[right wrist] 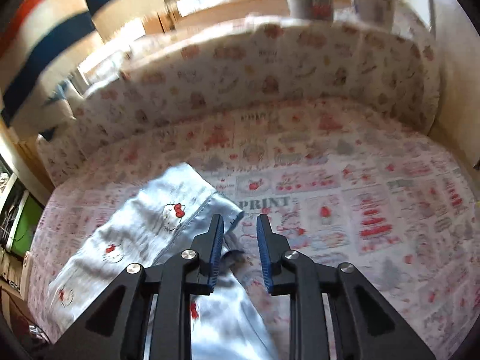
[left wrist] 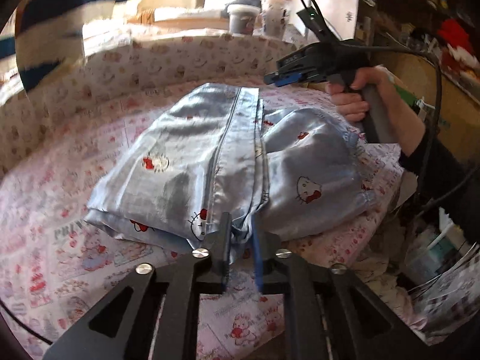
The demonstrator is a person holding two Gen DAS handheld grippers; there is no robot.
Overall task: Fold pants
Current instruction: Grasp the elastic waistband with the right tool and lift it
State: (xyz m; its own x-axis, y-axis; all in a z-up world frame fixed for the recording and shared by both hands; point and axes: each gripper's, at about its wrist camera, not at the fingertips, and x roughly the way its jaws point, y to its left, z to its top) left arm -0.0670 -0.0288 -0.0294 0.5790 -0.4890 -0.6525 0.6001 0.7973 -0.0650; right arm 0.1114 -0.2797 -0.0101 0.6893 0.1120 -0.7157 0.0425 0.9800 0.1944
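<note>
The pants lie partly folded on the printed bed sheet, long seam running from six o'clock up to twelve in the left wrist view. The left claw sits right at the near end, fingers close together with a bunched edge of fabric pinched between them. The right claw hovers apart and empty, the pants at its seven o'clock. My call: the left is nearer for the next fold.
</note>
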